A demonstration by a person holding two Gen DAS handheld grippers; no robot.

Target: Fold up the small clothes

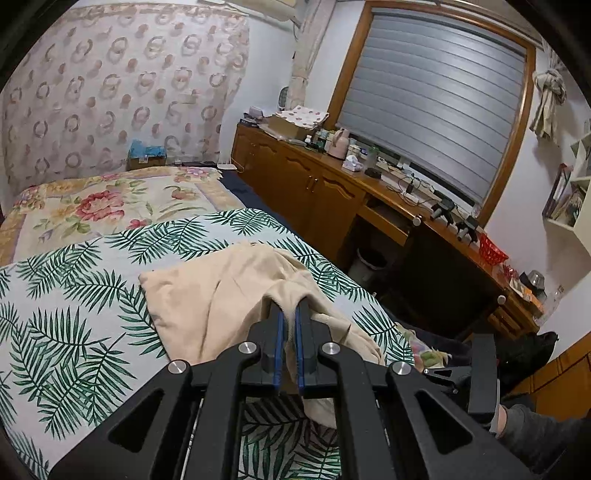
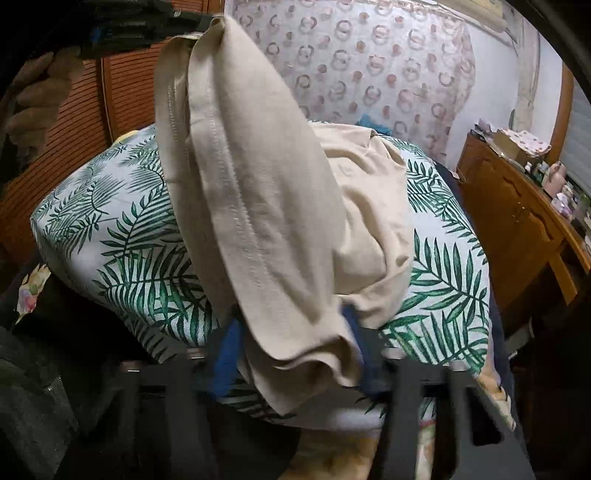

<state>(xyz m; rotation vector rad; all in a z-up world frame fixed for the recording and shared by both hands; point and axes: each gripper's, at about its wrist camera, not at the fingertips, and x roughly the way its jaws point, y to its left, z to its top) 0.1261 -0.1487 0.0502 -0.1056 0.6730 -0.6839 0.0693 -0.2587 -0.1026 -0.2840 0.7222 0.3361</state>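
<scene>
We find the left gripper (image 1: 289,308) nearly closed, its blue-lined fingers (image 1: 279,332) pinching a raised fold of the beige garment (image 1: 221,295) between them. From that pinch the cloth falls away forward and to the left, the rest of it lying crumpled on the palm-leaf sheet (image 1: 74,295).

In the right wrist view the right gripper (image 2: 291,332) is blurred and largely covered. We see blue pads (image 2: 229,343) on either side of a hemmed band of the same beige garment (image 2: 258,221), which passes between them. The fingers look closed on the cloth, though the pads themselves are mostly hidden. The band runs up and to the left from this grip to the left gripper (image 2: 147,22), seen dark at the top edge of the frame, so the garment is stretched between the two tools above the bed. The remaining fabric bunches behind on the palm-leaf sheet (image 2: 443,258).

Beyond the sheet, the left wrist view shows a floral bedspread (image 1: 110,203) and a patterned curtain (image 1: 129,92) behind it. To the right stands a wooden cabinet (image 1: 314,184) with a cluttered top, below a window with a grey blind (image 1: 424,110). A red basket (image 1: 491,251) sits on the desk surface further along.
</scene>
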